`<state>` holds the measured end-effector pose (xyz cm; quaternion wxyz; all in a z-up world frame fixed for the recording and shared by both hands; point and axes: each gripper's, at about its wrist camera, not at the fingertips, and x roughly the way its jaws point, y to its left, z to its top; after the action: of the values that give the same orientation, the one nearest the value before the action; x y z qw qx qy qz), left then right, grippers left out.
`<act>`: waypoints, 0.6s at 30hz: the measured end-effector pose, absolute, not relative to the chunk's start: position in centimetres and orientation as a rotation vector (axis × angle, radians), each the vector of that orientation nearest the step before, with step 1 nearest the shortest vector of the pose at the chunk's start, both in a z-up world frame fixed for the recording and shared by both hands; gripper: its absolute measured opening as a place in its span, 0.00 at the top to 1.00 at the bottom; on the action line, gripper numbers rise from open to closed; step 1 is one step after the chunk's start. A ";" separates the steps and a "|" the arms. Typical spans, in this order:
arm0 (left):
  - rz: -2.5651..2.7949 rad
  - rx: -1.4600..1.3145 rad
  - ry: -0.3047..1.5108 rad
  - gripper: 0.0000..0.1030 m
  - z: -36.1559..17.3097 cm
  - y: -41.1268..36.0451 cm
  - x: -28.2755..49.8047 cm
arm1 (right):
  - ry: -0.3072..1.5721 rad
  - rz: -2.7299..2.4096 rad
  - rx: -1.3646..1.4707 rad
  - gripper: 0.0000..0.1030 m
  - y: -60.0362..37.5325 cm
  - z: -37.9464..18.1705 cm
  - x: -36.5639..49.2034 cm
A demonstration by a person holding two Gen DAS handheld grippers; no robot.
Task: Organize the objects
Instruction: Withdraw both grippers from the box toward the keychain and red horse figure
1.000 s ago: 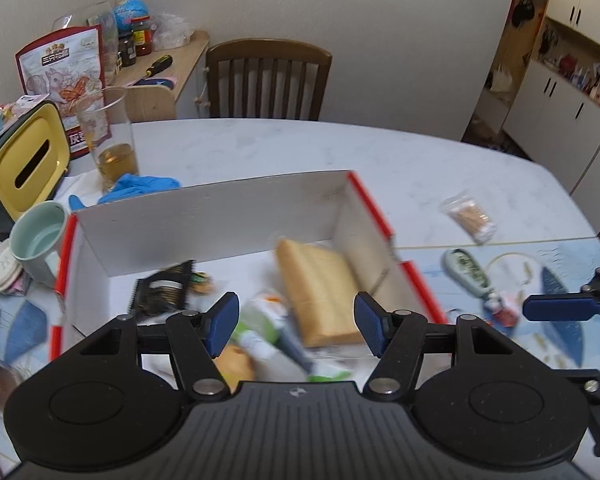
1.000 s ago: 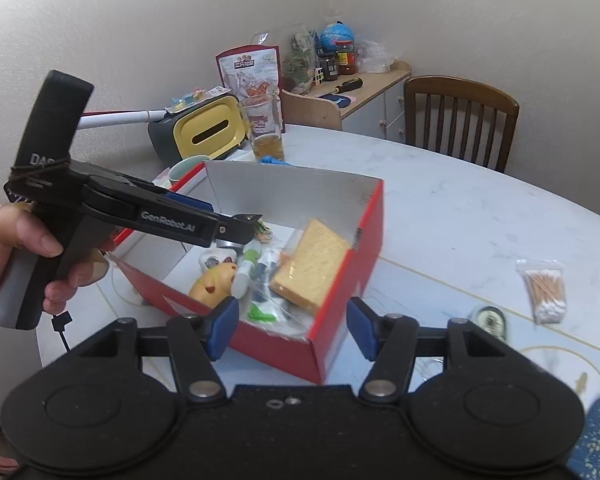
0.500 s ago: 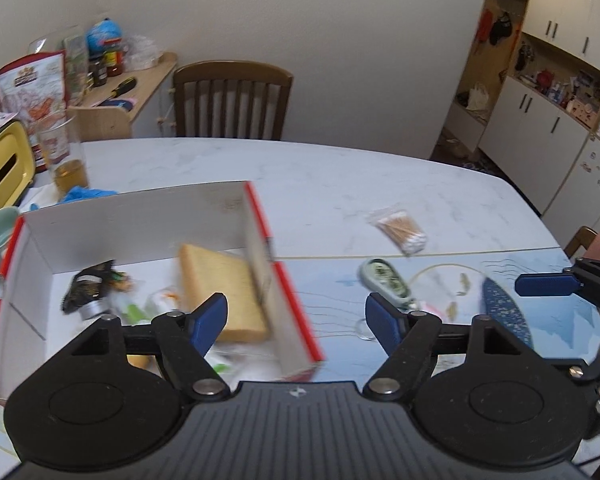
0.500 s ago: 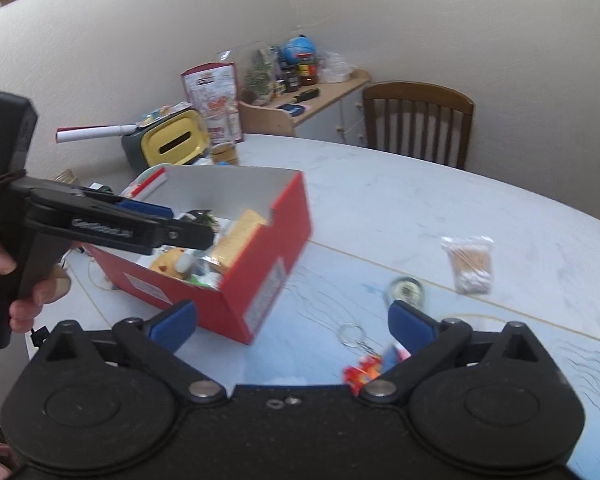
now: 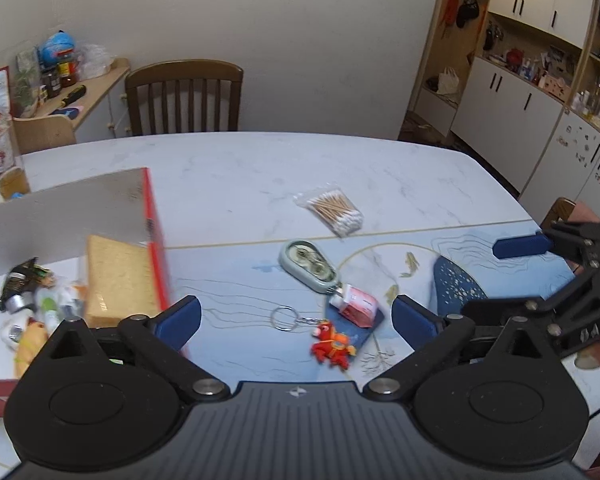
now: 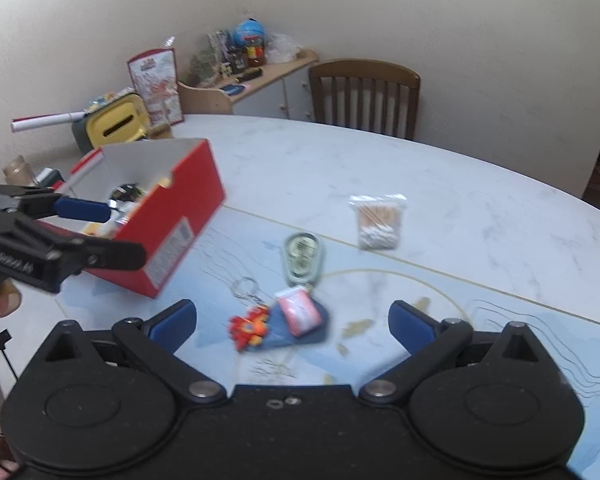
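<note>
Moved: both claws swung rightward off the red box [image 5: 156, 240], jaws just opening.
Left claw [image 5: 296, 314]: spread wide, empty.
Right claw [image 6: 292, 322]: spread wide, empty.
Below them: red toy keychain [image 5: 332, 346], pink packet [image 5: 356, 300] on the tabletop [image 5: 260, 172].
Farther: cotton swabs [image 5: 332, 212].

White marbled surface [image 5: 300, 168] carries: red box [image 6: 172, 240], cotton-swab bag [image 5: 332, 210], green case [image 5: 309, 266], red keychain figure [image 5: 332, 344], pink packet [image 5: 356, 306].
</note>
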<state>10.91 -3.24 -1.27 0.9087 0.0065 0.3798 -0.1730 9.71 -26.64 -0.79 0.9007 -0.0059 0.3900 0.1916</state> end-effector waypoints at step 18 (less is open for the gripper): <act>-0.367 0.089 0.815 0.01 -9.3 -8.3 11.4 | 0.919 0.416 -0.049 0.02 -27.5 -5.6 14.4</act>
<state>11.36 -8.26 -9.29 0.9008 0.0432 0.3940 -0.1774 14.42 -27.50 -5.56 0.8752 -0.0235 0.4402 0.1993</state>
